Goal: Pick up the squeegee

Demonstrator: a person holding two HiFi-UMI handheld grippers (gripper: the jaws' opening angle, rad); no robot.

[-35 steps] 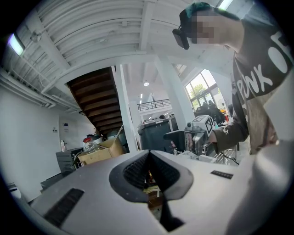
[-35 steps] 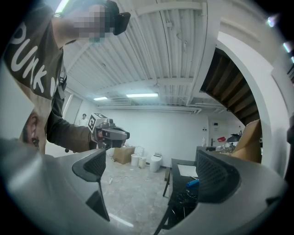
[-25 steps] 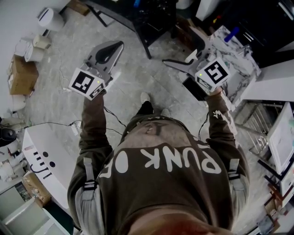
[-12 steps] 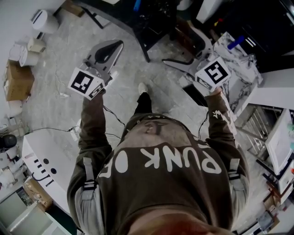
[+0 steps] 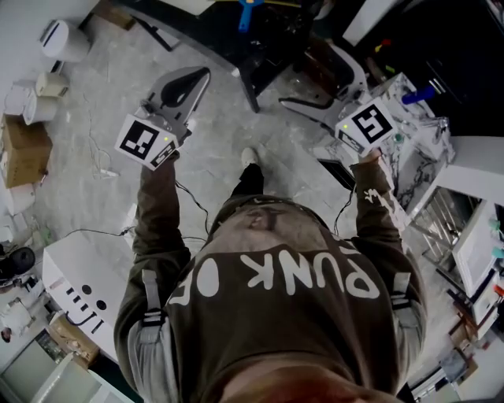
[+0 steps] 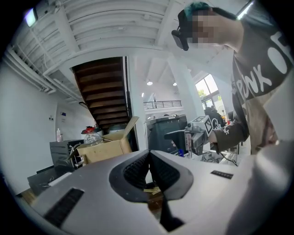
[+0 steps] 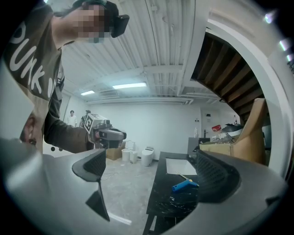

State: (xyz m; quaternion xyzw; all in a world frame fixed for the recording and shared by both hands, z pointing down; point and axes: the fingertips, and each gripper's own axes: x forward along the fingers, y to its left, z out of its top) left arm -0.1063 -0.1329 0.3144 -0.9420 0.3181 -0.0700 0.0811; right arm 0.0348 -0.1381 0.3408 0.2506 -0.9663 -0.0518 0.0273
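The squeegee (image 7: 185, 185), with a blue handle, lies on a black countertop (image 7: 170, 202) beside a white basin; the right gripper view shows it some way ahead between the jaws. From the head view its blue handle (image 5: 248, 12) shows at the top edge on the dark table. My right gripper (image 7: 151, 170) is open and empty, held in the air (image 5: 298, 106). My left gripper (image 6: 149, 166) is shut on nothing, its pads pressed together, raised over the floor (image 5: 201, 75).
A marble-topped stand (image 5: 409, 149) with a blue object (image 5: 417, 94) is at the right. White toilets (image 5: 63, 39), a cardboard box (image 5: 24, 149) and a white basin unit (image 5: 79, 291) line the left. Cables (image 5: 102, 161) lie on the floor.
The person has stepped forward: the floor and furniture slide down and left in the head view, and more of the dark table shows. Both grippers keep their pose and state.
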